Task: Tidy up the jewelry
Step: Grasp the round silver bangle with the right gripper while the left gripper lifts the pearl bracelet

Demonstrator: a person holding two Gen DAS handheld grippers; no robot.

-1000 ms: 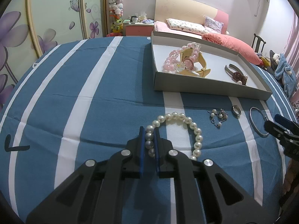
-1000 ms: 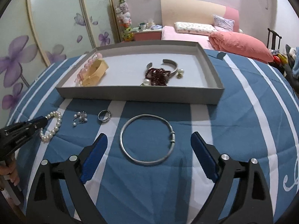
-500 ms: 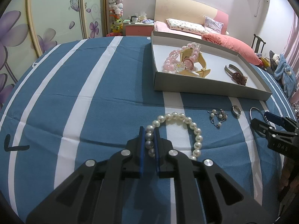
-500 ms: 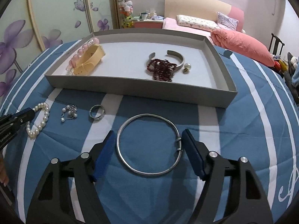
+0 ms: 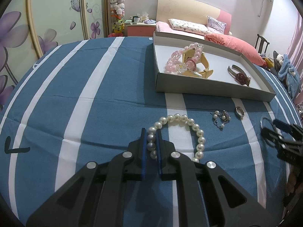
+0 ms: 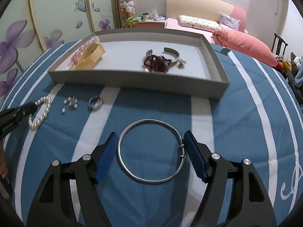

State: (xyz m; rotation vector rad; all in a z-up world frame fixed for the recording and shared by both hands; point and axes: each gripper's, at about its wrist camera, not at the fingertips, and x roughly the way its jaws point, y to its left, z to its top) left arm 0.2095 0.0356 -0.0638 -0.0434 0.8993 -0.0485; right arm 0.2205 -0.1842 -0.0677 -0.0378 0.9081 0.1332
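Jaws of both grippers are set at jewellery on the blue-and-white striped cloth surface (image 5: 106, 87).

Blue-padded jaws of the left gripper (image 5: 151, 141) are closed on a few beads of the glossy round white pearl bracelet (image 5: 197, 132), which lies in a loop on the cloth. Blue ribbed jaws of the right gripper (image 6: 151, 148) are held open on either side of the thin smooth silver wire bangle (image 6: 151, 151), lying flat just short of both pads; compared with a second ago, they have been narrowed and brought close around it. A small pearl-and-metal earring cluster (image 6: 70, 104) and a plain silver band ring (image 6: 95, 103) are seen between the two pieces. Behind them, pink beads, a cream strap, dark red beads and a silver cuff are held in the shallow grey cardboard tray (image 6: 132, 83).
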